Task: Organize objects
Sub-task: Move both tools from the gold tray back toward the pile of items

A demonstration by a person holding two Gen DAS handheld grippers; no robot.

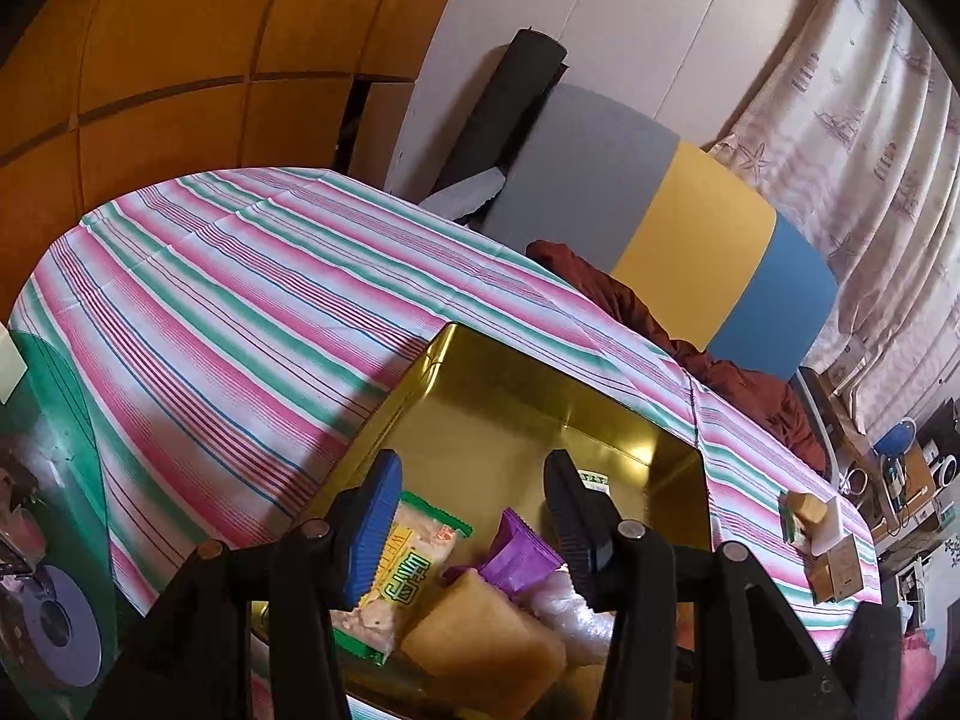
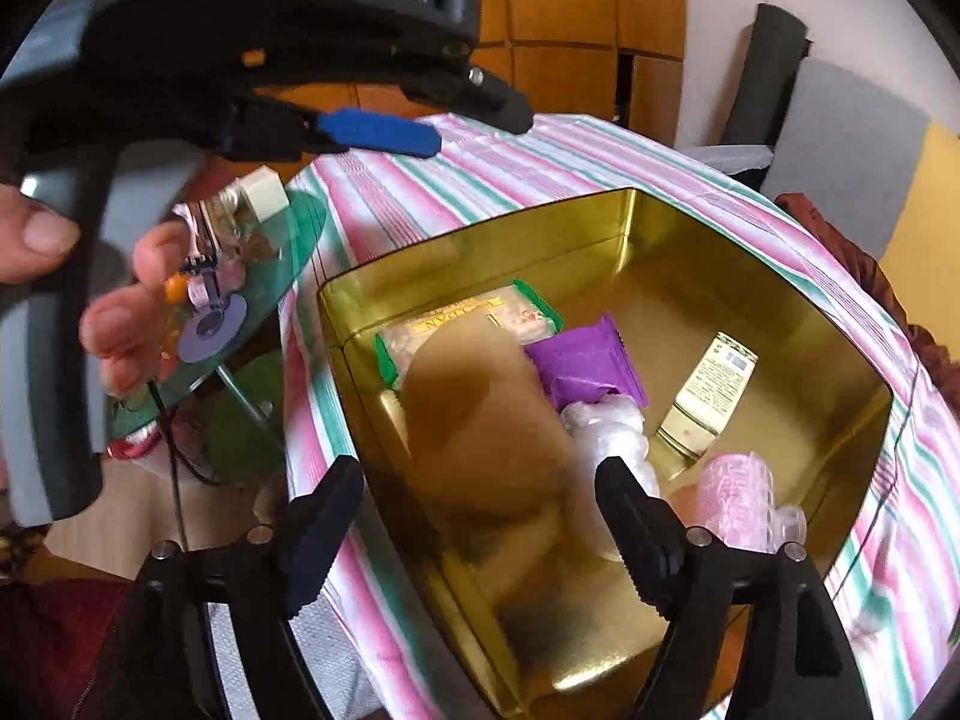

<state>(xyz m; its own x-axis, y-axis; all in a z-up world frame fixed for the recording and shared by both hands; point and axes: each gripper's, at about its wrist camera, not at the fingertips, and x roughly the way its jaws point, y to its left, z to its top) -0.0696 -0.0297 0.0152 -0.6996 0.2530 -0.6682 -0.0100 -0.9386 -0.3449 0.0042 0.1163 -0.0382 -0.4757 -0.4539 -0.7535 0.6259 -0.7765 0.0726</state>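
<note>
A gold tin box [image 2: 630, 228] stands open on the striped tablecloth; it also shows in the left wrist view [image 1: 540, 384]. Inside lie a green-edged snack pack [image 2: 456, 324], a purple packet [image 2: 591, 366], a tan pastry [image 2: 480, 420], a clear wrapped item [image 2: 612, 426], a small cream box [image 2: 714, 384] and a pink wrapped item [image 2: 738, 492]. My left gripper [image 1: 474, 516] is open and empty above the snack pack [image 1: 396, 570], purple packet [image 1: 522, 552] and pastry [image 1: 486, 642]. My right gripper [image 2: 480, 528] is open and empty over the tin's near rim.
The striped tablecloth [image 1: 228, 300] covers the table. A small brown box and white block [image 1: 822, 534] sit near the table's right edge. A green glass stand with small items [image 2: 240, 300] is left of the tin. Colored cushions [image 1: 690, 228] stand behind the table.
</note>
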